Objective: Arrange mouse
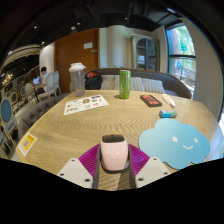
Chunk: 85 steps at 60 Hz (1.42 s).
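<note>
A pale pink mouse [113,152] with a dark scroll wheel sits between my fingers, over the wooden table [100,125]. My gripper [113,160] is shut on the mouse, with the magenta pads [92,156] pressed against both of its sides. A light blue cloud-shaped mouse mat [175,143] with a smiling face lies on the table just to the right of the fingers.
Beyond the fingers stand a green can [124,83] and a clear plastic jug [77,78]. A printed sheet [86,104], a dark flat object [150,100] and a small blue item [167,114] lie on the table. A yellow card [27,143] lies at the left.
</note>
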{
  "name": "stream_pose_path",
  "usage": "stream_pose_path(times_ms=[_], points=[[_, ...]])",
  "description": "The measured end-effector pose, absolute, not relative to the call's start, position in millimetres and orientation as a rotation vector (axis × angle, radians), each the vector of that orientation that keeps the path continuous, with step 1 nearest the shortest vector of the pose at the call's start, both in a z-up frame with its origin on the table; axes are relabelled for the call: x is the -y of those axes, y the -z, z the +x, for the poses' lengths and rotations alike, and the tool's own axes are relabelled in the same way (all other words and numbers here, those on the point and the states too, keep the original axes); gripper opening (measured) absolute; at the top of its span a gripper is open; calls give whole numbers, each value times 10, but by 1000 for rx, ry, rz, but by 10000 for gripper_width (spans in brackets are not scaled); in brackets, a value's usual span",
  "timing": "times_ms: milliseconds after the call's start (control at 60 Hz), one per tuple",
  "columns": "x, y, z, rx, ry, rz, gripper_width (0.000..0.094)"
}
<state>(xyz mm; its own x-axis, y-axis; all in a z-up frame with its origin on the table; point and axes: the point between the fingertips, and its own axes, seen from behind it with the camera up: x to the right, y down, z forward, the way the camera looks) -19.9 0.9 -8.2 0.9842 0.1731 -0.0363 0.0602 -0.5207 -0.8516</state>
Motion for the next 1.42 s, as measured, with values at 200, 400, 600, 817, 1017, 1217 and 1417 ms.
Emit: stream_pose_path(times_ms=[200,400,600,817,1017,1217,1417], points=[[-73,-1063,36,159,-107,-1877,419],[-254,-1342,1381,-33,48,-1859,415],[-351,-297,2172,-122,79,-2082,417],[-256,75,2158,-75,43,-2157,427],[-248,54,2126,-70,-34,-2176,768],[157,-351,2143,-95,-95,-2083,840],[1039,-440,2197,-83,-103,-2058,837]])
